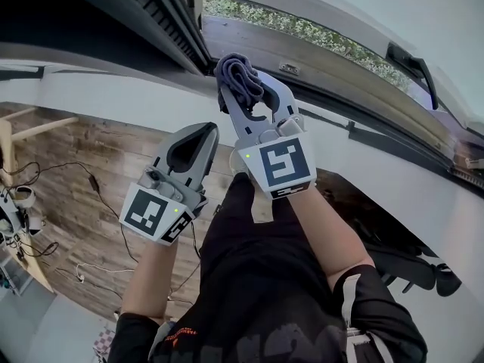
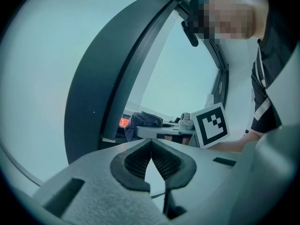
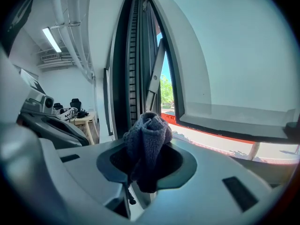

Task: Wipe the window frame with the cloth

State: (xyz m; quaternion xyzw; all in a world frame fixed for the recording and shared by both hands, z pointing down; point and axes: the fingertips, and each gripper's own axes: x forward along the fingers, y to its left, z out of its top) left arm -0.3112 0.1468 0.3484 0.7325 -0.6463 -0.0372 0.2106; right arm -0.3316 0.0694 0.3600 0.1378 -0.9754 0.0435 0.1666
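right gripper (image 1: 248, 97) presenting dark grey knitted cloth (image 1: 236, 78) to dark metal window frame (image 1: 162, 21)
the right gripper's jaws are clamped on the bunched cloth, which is near the frame; contact cannot be confirmed. the left gripper (image 1: 198, 138) has its jaws together on nothing, lower down. recommended: press the protruding cloth, not the jaw tips, onto the frame and draw along it steadily.

Wood-plank floor (image 1: 76, 157), lower left, with thin black cables (image 1: 92, 181) trailing loose across it. Green shrubs (image 1: 302, 27) outdoors, upper centre. Indoors: lit ceiling tube light (image 3: 51, 39); pale wooden desk (image 3: 88, 119) bearing dark items too small to identify.
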